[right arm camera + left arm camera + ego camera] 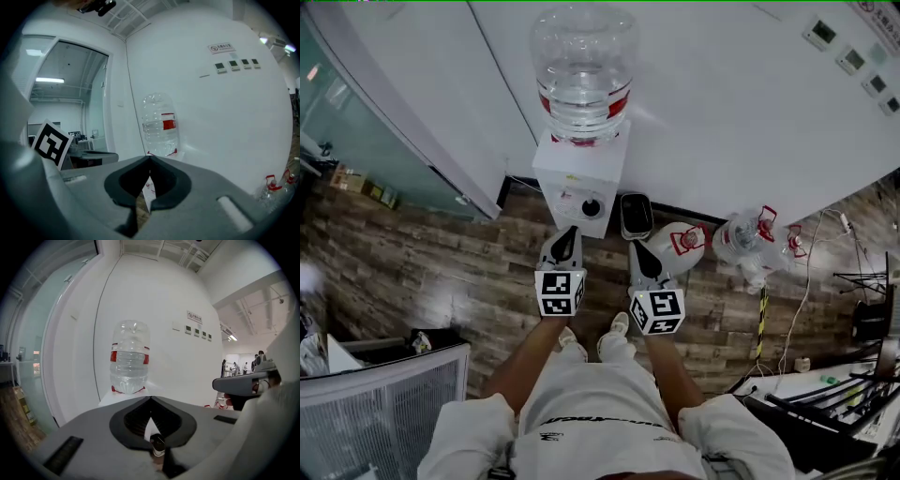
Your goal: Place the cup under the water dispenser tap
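Facing the water dispenser [579,173] with left gripper [569,232] and right gripper [638,247] side by side, fingers together and empty, likely keeping clear of its front.

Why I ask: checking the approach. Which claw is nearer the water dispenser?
Left. The left claw is directly in front of the water dispenser; the right claw is off to the right, facing the dark container.

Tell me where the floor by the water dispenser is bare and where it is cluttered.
Bare: the wood floor left of the water dispenser, between the glass partition and the person's shoes. Crowded: right of the dispenser, a dark container and spare water jugs line the wall, with cables beyond.
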